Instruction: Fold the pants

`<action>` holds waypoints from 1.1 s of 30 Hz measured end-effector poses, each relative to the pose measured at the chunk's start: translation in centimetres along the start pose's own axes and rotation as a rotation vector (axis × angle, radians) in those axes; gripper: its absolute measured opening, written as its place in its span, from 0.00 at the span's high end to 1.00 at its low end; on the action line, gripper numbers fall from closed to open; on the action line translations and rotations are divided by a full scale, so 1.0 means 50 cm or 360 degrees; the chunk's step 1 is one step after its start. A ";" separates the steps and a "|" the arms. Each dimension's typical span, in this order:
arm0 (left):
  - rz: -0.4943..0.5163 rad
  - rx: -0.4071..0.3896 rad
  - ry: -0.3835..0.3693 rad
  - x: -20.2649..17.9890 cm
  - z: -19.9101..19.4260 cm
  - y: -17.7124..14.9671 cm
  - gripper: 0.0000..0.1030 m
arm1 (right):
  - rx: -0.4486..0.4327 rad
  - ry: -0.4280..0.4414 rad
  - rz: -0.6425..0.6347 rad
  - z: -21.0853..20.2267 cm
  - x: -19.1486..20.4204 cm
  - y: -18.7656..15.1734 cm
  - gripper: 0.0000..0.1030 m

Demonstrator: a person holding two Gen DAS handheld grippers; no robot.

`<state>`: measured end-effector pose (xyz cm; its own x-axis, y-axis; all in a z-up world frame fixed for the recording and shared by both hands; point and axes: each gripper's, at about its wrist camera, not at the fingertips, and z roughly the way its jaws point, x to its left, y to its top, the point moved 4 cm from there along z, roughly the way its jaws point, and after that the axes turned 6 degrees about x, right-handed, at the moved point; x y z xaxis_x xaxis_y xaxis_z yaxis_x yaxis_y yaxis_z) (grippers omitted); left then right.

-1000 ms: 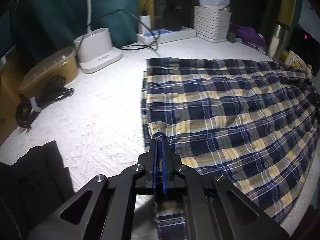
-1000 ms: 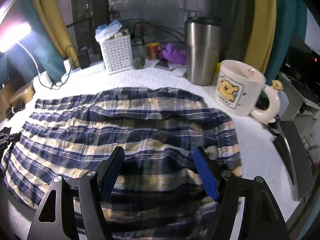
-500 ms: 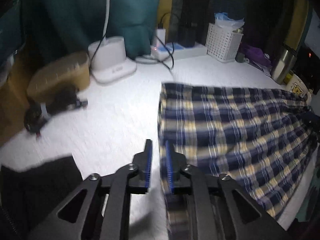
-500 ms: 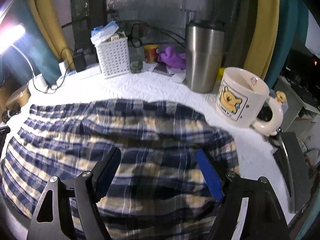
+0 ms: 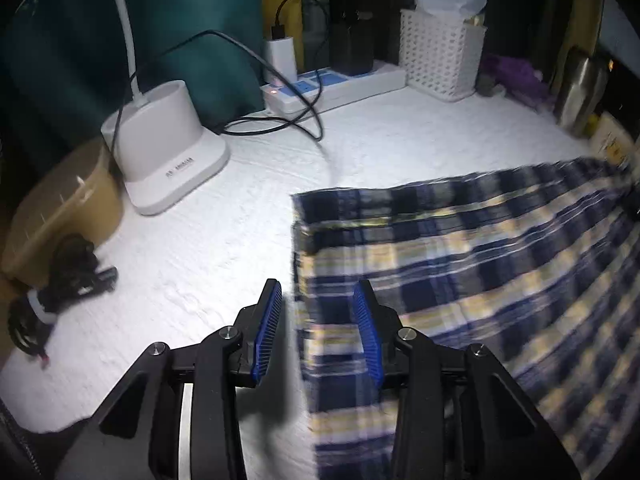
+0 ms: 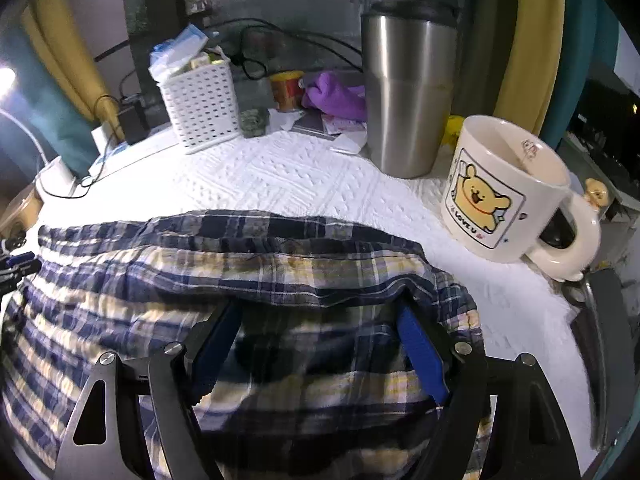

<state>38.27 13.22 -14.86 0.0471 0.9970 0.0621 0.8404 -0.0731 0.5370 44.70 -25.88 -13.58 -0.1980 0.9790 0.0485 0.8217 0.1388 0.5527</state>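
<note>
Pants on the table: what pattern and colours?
The pants are plaid in navy, pale yellow and white, sharpest in the right wrist view.

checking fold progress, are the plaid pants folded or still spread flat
Folded over at least once: in the right wrist view the plaid pants show an upper layer lying over a lower one. How many folds, cannot tell.

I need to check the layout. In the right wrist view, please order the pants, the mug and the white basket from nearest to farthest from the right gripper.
1. Pants: directly under the right gripper.
2. Mug: ahead, right.
3. White basket: far back, left.
</note>
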 end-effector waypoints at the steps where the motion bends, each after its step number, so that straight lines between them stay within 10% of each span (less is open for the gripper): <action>1: 0.0000 -0.0019 -0.0005 0.003 0.001 0.003 0.70 | 0.0011 0.0003 0.0005 0.007 -0.001 0.006 0.23; 15: -0.0077 -0.0083 0.0167 0.035 -0.019 0.028 0.73 | 0.0042 -0.0003 0.0007 0.011 0.024 0.033 0.08; 33: -0.0024 -0.0095 -0.0258 -0.181 -0.167 -0.118 0.73 | 0.0090 -0.0002 -0.0258 -0.062 0.126 -0.137 0.08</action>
<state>28.38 4.38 -11.54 0.1252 0.9889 -0.0805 0.8082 -0.0546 0.5864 36.19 -21.11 -14.47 -0.3296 0.9433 -0.0383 0.8078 0.3028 0.5058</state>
